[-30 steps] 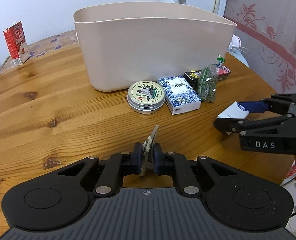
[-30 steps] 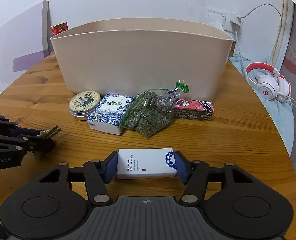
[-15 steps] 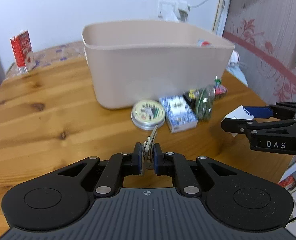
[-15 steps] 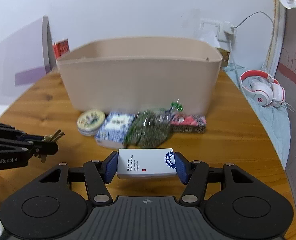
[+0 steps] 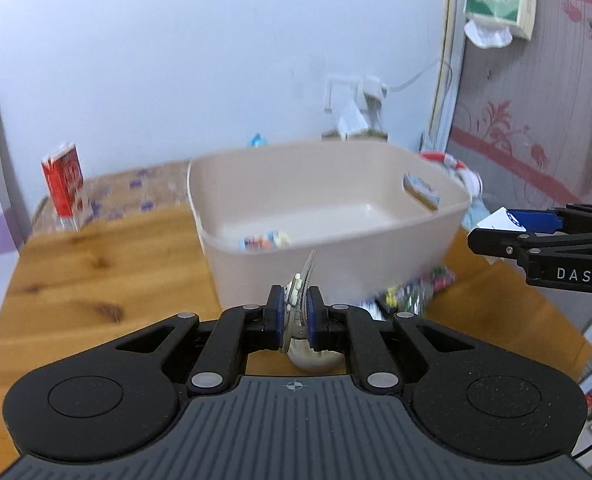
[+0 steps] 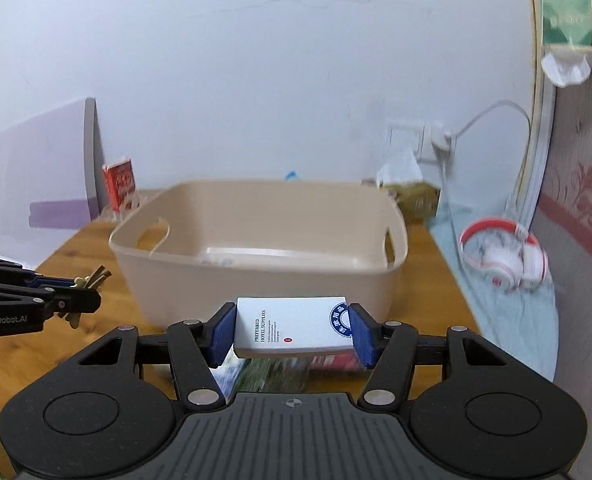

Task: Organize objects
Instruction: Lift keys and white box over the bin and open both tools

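Observation:
A beige plastic bin [image 5: 376, 248] [image 6: 256, 280] stands on the wooden table [image 5: 96, 280], and I see over its rim to a few small colourful items [image 5: 264, 240] on its floor. My left gripper [image 5: 296, 312] [image 6: 76, 300] is shut on a bunch of keys [image 5: 302, 280] [image 6: 94, 276], held in the air before the bin's near wall. My right gripper [image 6: 292, 332] [image 5: 496, 232] is shut on a white box with a blue seal [image 6: 292, 328] [image 5: 500, 220], also lifted in front of the bin. The two grippers hang side by side.
Below the grippers, blurred, lie a round tin [image 5: 316, 356], a blue-and-white packet [image 6: 228, 372], a green herb bag [image 6: 272, 372] and a red pack [image 6: 332, 360]. A red carton [image 5: 64, 184] stands at the back left. Red-and-white headphones [image 6: 504, 260] lie to the right.
Both grippers have risen with the keys and the white box still held. The bin's inside has come into view, and the items before it have slid under the grippers.

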Action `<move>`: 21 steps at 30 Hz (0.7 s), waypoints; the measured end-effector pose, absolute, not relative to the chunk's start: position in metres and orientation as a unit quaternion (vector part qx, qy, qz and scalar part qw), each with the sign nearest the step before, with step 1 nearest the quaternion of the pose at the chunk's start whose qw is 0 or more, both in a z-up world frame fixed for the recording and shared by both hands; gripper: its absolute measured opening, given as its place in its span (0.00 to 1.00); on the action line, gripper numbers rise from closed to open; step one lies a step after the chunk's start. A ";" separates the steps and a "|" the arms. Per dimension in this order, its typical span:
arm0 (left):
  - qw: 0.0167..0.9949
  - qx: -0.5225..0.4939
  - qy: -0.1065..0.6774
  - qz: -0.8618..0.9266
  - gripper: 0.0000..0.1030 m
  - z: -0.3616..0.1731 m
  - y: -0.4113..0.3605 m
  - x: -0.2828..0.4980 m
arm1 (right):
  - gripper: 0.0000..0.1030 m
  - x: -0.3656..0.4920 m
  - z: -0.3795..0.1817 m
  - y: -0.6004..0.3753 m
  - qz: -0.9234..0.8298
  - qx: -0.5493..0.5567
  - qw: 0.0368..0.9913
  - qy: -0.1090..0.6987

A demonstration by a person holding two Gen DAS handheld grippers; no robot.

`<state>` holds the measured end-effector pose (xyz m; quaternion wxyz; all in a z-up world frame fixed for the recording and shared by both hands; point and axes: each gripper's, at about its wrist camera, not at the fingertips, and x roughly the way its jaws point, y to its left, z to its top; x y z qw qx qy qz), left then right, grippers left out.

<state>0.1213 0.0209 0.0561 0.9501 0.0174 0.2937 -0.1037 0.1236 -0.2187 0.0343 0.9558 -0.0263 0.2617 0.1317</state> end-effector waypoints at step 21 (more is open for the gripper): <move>0.937 0.028 0.335 -0.093 0.11 0.057 -0.022 0.272 | 0.55 0.237 0.060 -0.214 0.121 -0.046 0.960 0.249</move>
